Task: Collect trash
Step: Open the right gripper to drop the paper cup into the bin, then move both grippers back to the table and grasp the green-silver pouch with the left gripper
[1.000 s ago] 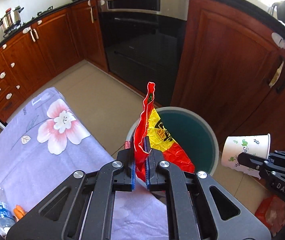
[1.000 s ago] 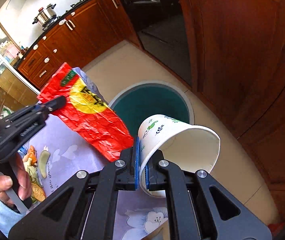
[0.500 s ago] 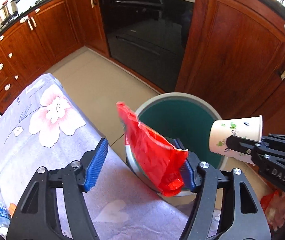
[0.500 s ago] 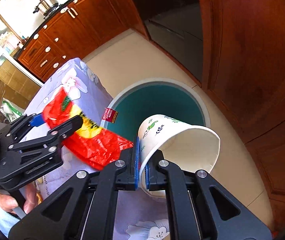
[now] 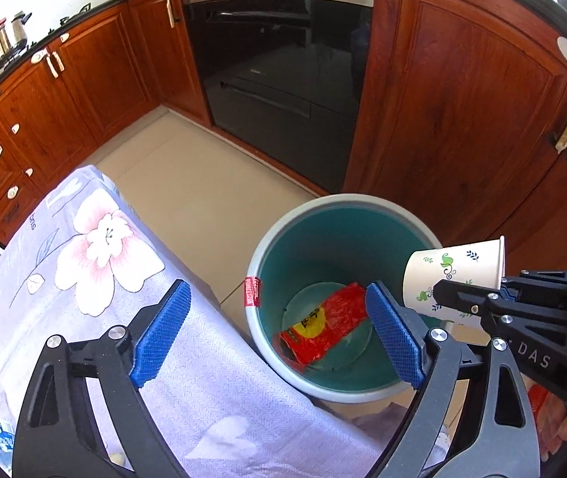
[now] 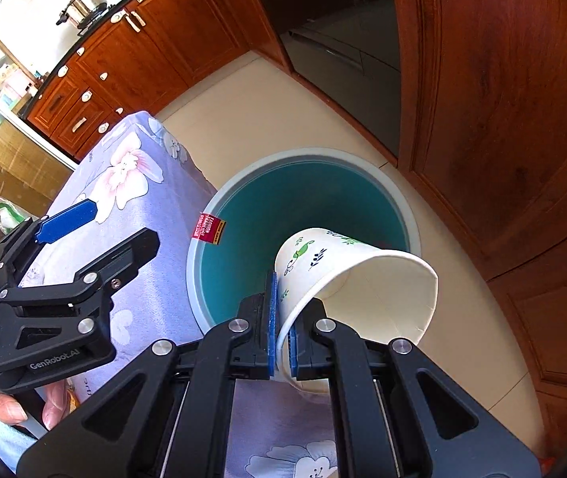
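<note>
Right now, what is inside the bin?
One red and yellow wrapper lies on the bottom of the bin. Nothing else shows there, but the left gripper's fingers cover a strip of the bottom. The cup is outside, held above.

We read "GenRobot.AI" in pale letters on the black body of the left gripper (image 6: 70, 235), seen from the right wrist view. We read "DAS", the visible end of a longer word, on the black body of the right gripper (image 5: 438, 292), seen from the left wrist view. A small red tag (image 6: 208, 230) on the rim of the bin (image 6: 411, 215) carries "FASHION" in white capitals; its remaining lines are too small to read. The red and yellow wrapper (image 5: 323, 324) inside the bin bears dark print that we cannot make out.
</note>
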